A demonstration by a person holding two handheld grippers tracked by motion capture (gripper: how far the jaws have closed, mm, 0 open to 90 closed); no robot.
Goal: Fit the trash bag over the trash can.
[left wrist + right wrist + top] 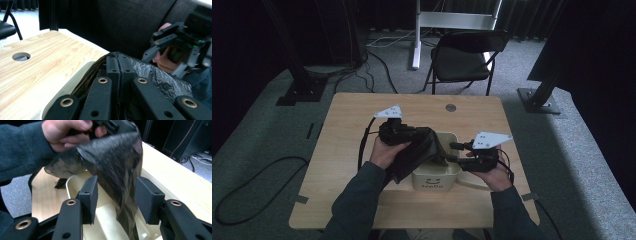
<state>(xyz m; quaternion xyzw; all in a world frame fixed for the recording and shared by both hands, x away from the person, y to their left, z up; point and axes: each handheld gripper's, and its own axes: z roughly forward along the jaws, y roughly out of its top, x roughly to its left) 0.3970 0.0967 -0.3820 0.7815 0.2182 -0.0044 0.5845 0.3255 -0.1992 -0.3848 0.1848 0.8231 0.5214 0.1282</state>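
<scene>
Left gripper (119, 65) jaws pinched tight on thin, crinkly black plastic bag (117, 167). Right gripper (116, 197) jaws wide, bag hanging between, unclamped. Limp, light, slippery — grab bunched edge over cream plastic bin (453, 172).

Your black crinkled plastic bag (417, 150) drapes over the cream plastic bin (451, 175) near the table's (352, 115) front edge, blocking its opening; the far edge and left side lie open.

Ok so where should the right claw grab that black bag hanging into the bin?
Probably the hanging strip of the black bag, above the cream bin. It dangles between the right claw's open jaws, so closing in from both flat sides should pinch it. The left claw is clamped on its upper edge.
</scene>
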